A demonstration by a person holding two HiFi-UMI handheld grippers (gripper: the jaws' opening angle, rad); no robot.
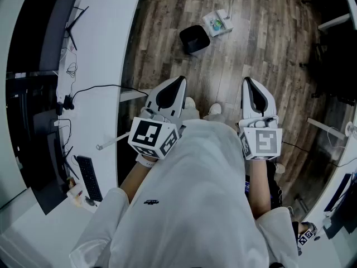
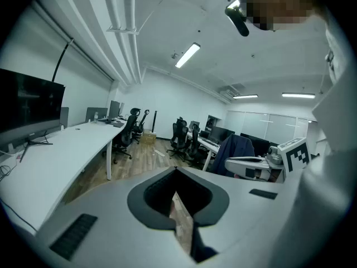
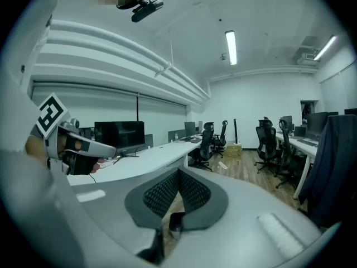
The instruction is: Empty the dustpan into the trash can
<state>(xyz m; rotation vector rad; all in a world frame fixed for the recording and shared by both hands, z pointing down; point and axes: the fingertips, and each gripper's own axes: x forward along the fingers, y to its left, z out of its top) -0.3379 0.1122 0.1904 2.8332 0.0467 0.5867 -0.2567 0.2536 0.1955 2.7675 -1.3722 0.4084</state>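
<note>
Left gripper (image 1: 177, 85) and right gripper (image 1: 251, 85) are both fully closed, holding nothing; ahead on the wooden floor (image 1: 268, 43), a pale dustpan (image 1: 217, 22) sits just beside the black trash can (image 1: 194, 39); probably light, rigid plastic; best gripped by its handle.

Left gripper (image 1: 175, 89) and right gripper (image 1: 252, 91) are held out ahead of the body, well apart and roughly parallel, both tipped slightly downward on bare forearms (image 1: 258, 191) — jaws of each closed together, nothing between them.
</note>
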